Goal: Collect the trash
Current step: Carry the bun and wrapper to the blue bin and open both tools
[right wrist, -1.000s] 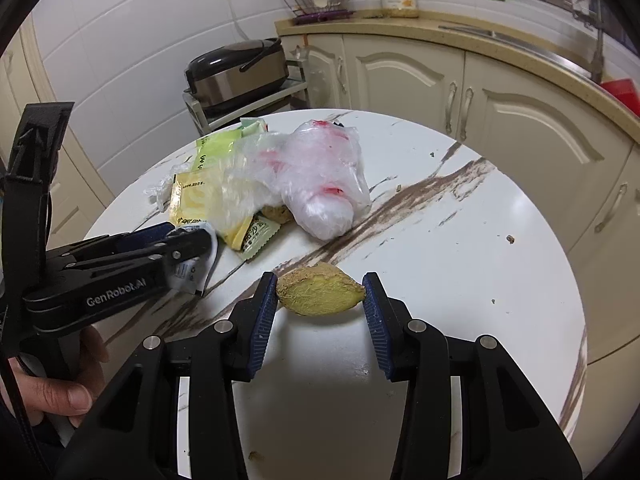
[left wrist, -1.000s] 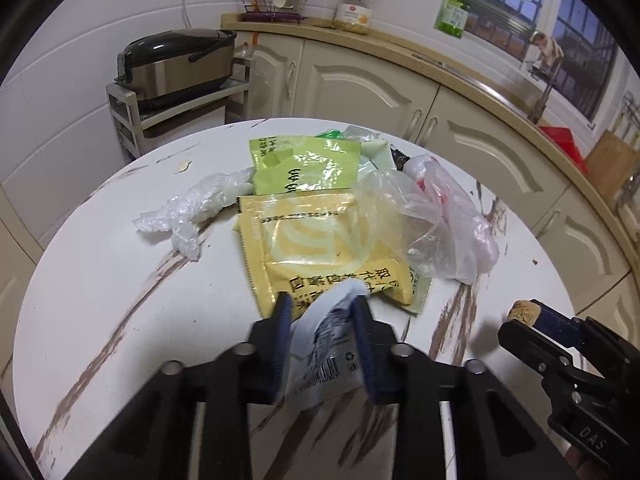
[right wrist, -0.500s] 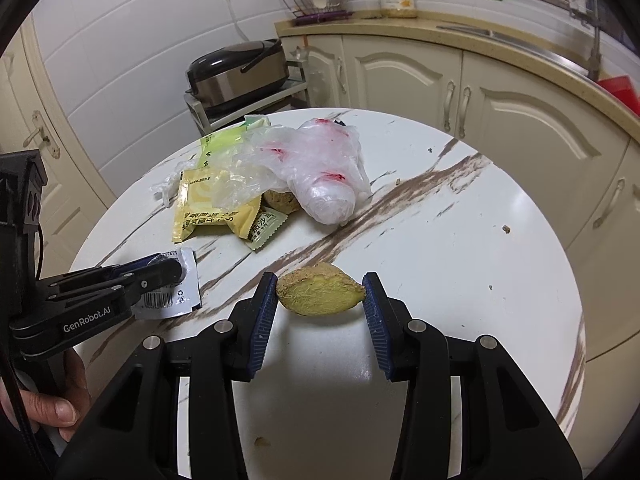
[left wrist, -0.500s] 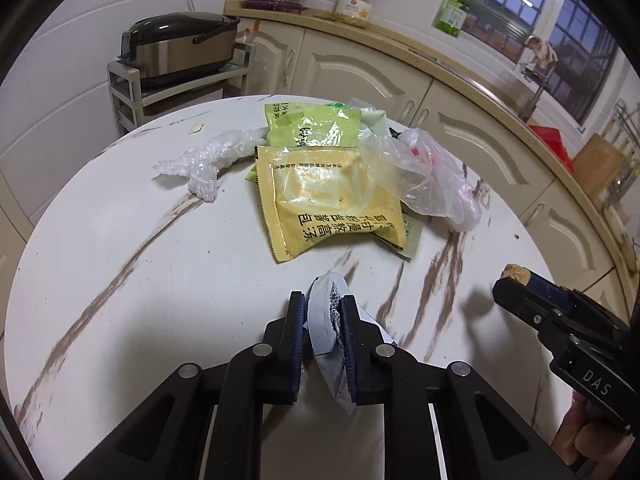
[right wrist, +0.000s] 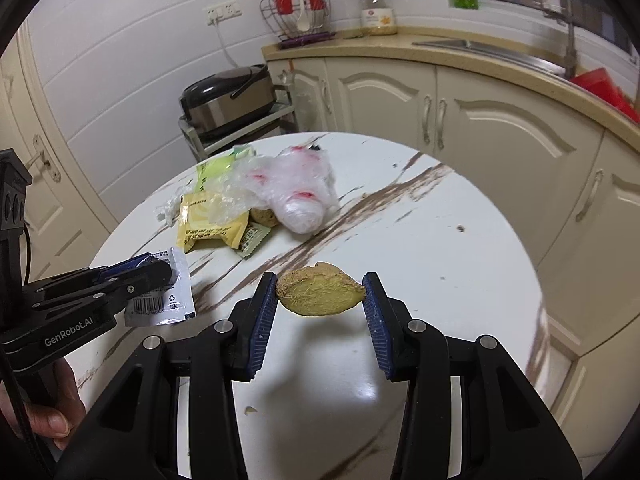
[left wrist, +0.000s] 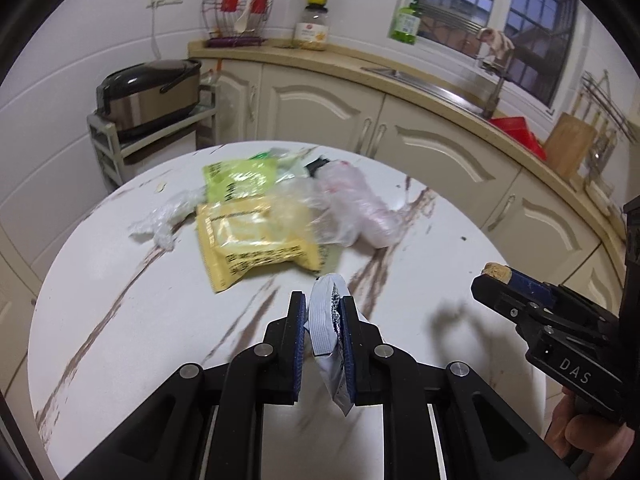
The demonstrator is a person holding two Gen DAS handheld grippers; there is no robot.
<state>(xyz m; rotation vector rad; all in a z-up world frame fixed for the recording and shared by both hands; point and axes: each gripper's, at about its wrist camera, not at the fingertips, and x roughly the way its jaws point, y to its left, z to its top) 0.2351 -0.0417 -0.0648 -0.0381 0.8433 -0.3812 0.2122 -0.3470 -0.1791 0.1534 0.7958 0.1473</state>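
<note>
Since the earlier frame, the silver wrapper (left wrist: 327, 322) has been lifted clear of the table (left wrist: 120, 320) and drawn back from the trash pile, and the piece of ginger (right wrist: 320, 289) has been raised a little as well. The wrapper is pinched upright between the nearly closed jaws of the left gripper (left wrist: 322, 312); in the right wrist view its barcode side is seen hanging below that gripper's fingertips. The ginger is clamped across its length by the right gripper (right wrist: 320, 292), both pads being pressed against its ends, and its shadow is cast on the table beneath. Left on the far half of the round marble-patterned table are a yellow snack packet (left wrist: 256, 240), a green packet (left wrist: 236, 176) just behind it, a crumpled clear film (left wrist: 160, 220) to the left, and a clear plastic bag with red print (left wrist: 352, 204) lying partly over the yellow packet. A hand (right wrist: 44, 412) is seen holding the left gripper's handle.
</note>
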